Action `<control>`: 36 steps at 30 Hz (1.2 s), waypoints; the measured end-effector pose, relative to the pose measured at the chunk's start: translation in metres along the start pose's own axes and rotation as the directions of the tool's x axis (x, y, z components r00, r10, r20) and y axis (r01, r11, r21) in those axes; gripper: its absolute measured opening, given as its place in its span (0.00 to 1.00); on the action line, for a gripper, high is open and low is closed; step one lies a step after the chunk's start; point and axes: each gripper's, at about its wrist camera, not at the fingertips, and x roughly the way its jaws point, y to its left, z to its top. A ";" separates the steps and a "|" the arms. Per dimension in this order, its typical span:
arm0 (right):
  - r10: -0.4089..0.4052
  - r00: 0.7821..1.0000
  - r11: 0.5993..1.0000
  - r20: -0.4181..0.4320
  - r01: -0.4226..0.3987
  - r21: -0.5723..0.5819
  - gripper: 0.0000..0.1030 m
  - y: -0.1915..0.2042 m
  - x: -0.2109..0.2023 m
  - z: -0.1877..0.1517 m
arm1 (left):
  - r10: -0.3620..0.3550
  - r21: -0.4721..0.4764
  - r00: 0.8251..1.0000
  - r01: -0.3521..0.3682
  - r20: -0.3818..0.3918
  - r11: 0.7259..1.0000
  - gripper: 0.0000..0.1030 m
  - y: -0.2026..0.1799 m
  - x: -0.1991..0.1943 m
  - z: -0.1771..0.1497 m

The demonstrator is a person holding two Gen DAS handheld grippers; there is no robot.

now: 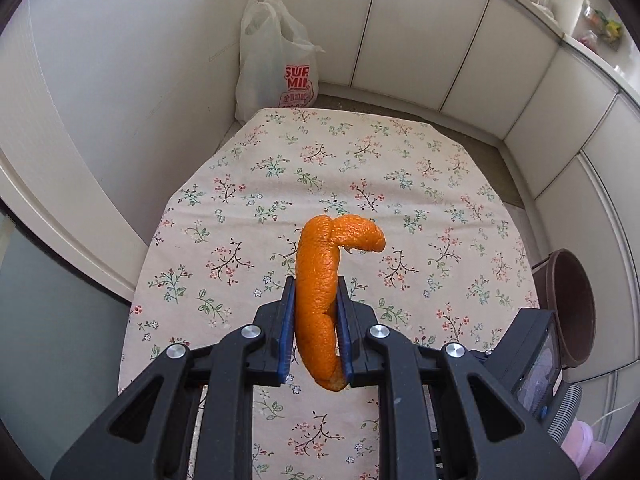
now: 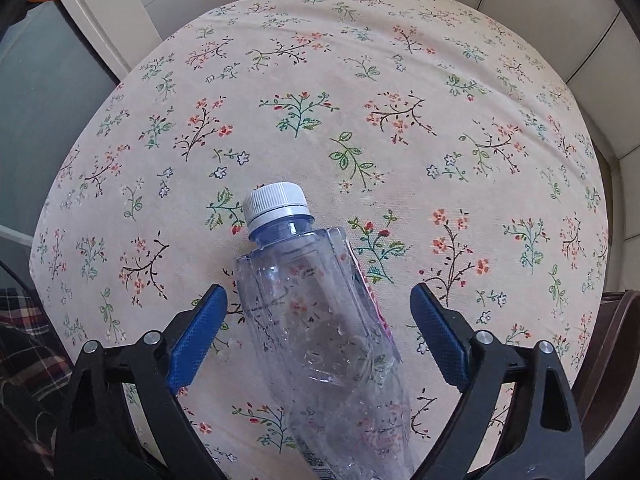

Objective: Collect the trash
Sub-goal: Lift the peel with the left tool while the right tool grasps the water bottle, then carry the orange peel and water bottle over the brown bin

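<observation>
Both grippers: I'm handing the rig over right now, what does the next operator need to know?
Left gripper: shut on the orange peel, held above the floral tablecloth.
Right gripper: open, fingers either side of the plastic bottle lying on the cloth, not gripping yet.
Done: peel picked up.
Left: grip the bottle, then bin both, perhaps in the white plastic bag past the table's far end.

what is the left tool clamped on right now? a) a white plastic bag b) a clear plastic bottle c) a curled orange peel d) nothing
c: the left tool has its blue pads pressed on both sides of the curled orange peel, held above the floral tablecloth.
</observation>
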 end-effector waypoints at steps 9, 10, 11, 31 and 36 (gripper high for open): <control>0.001 1.000 1.000 -0.013 -0.001 -0.005 0.62 0.002 0.004 0.000 | -0.009 -0.005 1.000 0.008 -0.008 1.000 0.18 -0.001 0.004 -0.001; 0.004 1.000 1.000 0.003 -0.004 -0.009 0.62 0.003 0.003 -0.001 | -0.009 -0.006 1.000 0.008 -0.008 1.000 0.18 -0.001 0.004 -0.001; 0.000 1.000 1.000 0.007 0.000 -0.010 0.61 0.003 0.001 -0.002 | -0.009 -0.006 1.000 0.009 -0.009 1.000 0.18 -0.002 0.004 -0.001; -0.053 0.969 0.989 0.240 0.017 0.149 0.59 -0.053 -0.079 -0.009 | -0.052 0.004 0.998 0.052 0.027 0.999 0.18 -0.038 0.004 0.009; -0.120 0.937 0.967 0.327 0.036 0.252 0.58 -0.087 -0.112 -0.023 | -0.080 0.020 0.995 0.078 0.063 0.997 0.18 -0.059 -0.004 0.013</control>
